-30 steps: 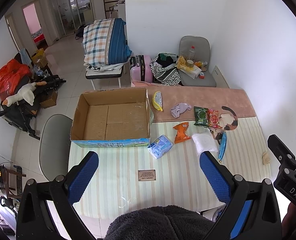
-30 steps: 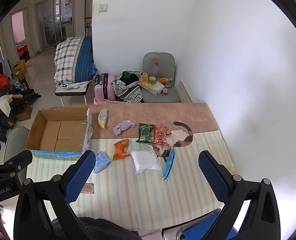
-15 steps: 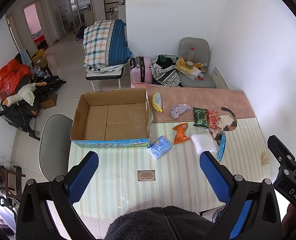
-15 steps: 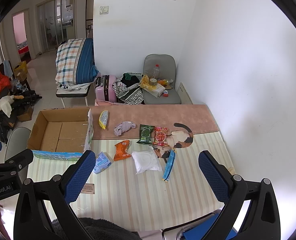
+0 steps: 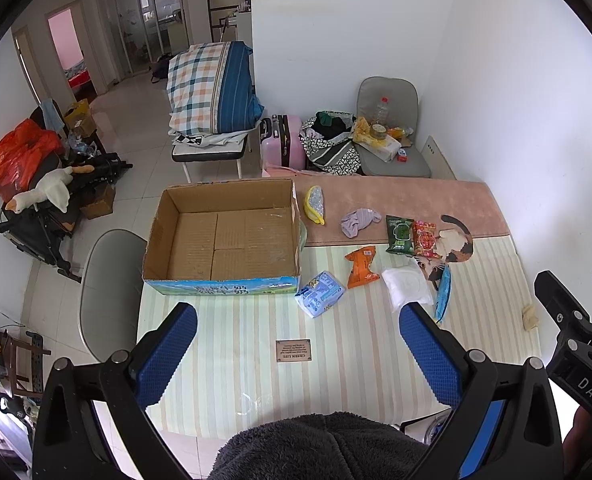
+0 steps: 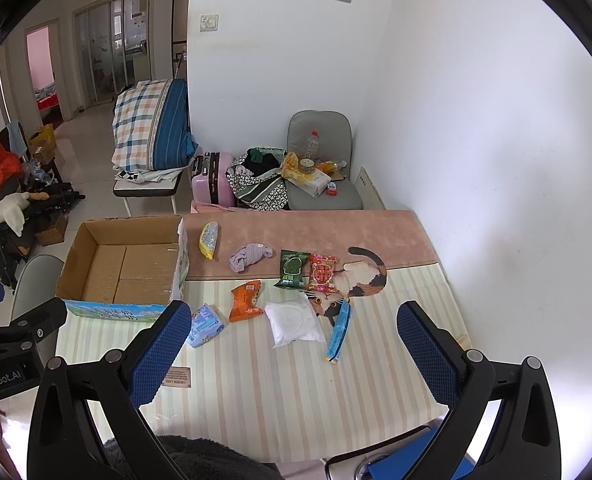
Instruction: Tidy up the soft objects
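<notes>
Presently catalogued, all at rest on striped surface (image 5: 336, 376): cardboard box (image 5: 223, 236), open-topped and holding nothing visible, at left far side; blue tissue pack (image 5: 320, 293) just beside box's near right corner; orange snack pouch (image 5: 360, 266) next to it; white soft packet (image 5: 407, 286) further right; long blue sachet (image 5: 442, 293) beside that, edge overlapping cat-shaped mat (image 6: 356, 280); green packet (image 5: 399, 234) and red packet (image 5: 426, 239) side by side on pink runner edge; lilac crumpled cloth (image 5: 358, 221) and yellow-rimmed pouch (image 5: 315, 203) nearer box's far right corner. Left hand-held gripper (image 5: 298, 354): fingers spread wide, nothing between, raised well above near edge. Right hand-held gripper (image 6: 293, 350): likewise spread, unloaded, well above surface. Judged stage: start, no item yet boxed. Recommended handling, as opinion only: begin with tissue pack, nearest box, descending straight down with fingers straddling its short width; pinch at mid-body so pliable wrapper would not fold out of grip; lift clear of box wall before carrying across; release low inside. Cloth likely best pinched at its bunched centre. Flat sachet probably hardest, lying thin against surface; approach from its edge advised. Small tan scrap (image 5: 530, 317) near right edge: nature undetermined.
</notes>
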`<state>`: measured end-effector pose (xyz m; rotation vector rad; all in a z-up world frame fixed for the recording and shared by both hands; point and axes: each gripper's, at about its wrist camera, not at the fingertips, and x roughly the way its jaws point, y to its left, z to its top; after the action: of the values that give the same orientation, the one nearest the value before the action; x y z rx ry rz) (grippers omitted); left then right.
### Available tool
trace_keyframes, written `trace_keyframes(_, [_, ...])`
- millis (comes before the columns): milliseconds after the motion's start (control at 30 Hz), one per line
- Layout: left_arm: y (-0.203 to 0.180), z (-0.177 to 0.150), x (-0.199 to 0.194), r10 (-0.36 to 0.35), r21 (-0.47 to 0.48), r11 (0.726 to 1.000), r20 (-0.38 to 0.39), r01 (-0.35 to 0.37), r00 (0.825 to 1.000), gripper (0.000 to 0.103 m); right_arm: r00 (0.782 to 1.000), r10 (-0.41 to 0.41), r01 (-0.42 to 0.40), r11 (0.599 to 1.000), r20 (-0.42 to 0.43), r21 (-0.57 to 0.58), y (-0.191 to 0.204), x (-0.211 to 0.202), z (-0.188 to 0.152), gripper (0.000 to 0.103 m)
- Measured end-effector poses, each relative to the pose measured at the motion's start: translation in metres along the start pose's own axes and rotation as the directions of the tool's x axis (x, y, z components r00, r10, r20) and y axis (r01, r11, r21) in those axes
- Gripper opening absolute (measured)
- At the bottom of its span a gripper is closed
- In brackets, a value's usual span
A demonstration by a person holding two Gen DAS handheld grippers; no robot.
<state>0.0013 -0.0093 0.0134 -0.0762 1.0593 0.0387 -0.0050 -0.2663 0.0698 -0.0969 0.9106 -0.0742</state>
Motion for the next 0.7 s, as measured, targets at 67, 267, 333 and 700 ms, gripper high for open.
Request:
trace_keyframes(67, [0.000,-0.001,0.000,-0.001,-0.002,1.000,0.000,0.001,1.000,0.103,1.000,0.001,-0.001,1.000,-0.002,-0.001,0.002,0.000,-0.001,0.103])
trace_keyframes(267, [-0.001,0.001,-0.005,0.001,0.000,1.000,0.004,-0.001,1.000,0.103,1.000,-0.001,0.001,1.000,0.012,0.001,0.000,-0.003,-0.002,0.103])
trace_keyframes(333, [-0.001,0.002,-0.006,0.001,0.000,1.000,0.007,-0.001,1.000,0.103,1.000,-0.001,0.001,1.000,0.012,0.001,0.002,-0.004,-0.003,0.103])
trace_keyframes(700, [0.002,0.004,-0.012,-0.003,0.004,1.000,0.013,0.003,1.000,0.103,1.000,0.003,-0.003,1.000,0.016,-0.005,0.009,-0.008,-0.008,0.103])
